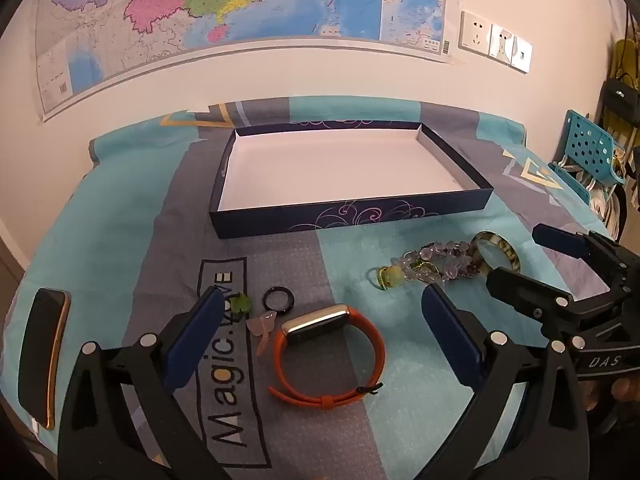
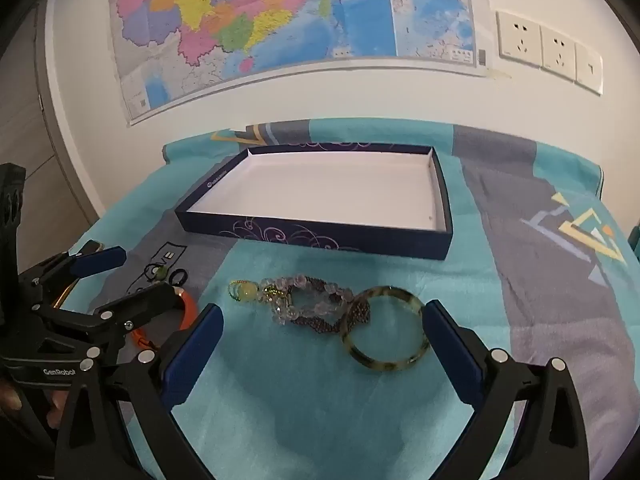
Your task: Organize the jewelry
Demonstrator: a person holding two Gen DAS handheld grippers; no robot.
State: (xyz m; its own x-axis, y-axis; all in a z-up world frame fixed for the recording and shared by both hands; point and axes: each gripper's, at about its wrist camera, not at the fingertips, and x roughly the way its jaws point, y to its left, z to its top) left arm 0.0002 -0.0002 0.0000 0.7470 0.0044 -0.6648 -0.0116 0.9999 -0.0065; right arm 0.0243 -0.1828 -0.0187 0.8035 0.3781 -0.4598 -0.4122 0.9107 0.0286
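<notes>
Box [image 1: 256, 222], dark blue, white inside, is seen on the cloth [image 1: 120, 220], long axis left-right, near the wall. Orange watch band [image 1: 330, 354] lies between the spread fingers of the left gripper [image 1: 322, 332], face toward the box. Right gripper [image 2: 322, 338], also spread, is held over the mottled bangle [image 2: 384, 328] and bead bracelets [image 2: 308, 300].

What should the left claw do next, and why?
Probably lower the open left claw onto the orange watch and close. The watch lies right between its fingers, and the box beyond holds nothing yet.
</notes>
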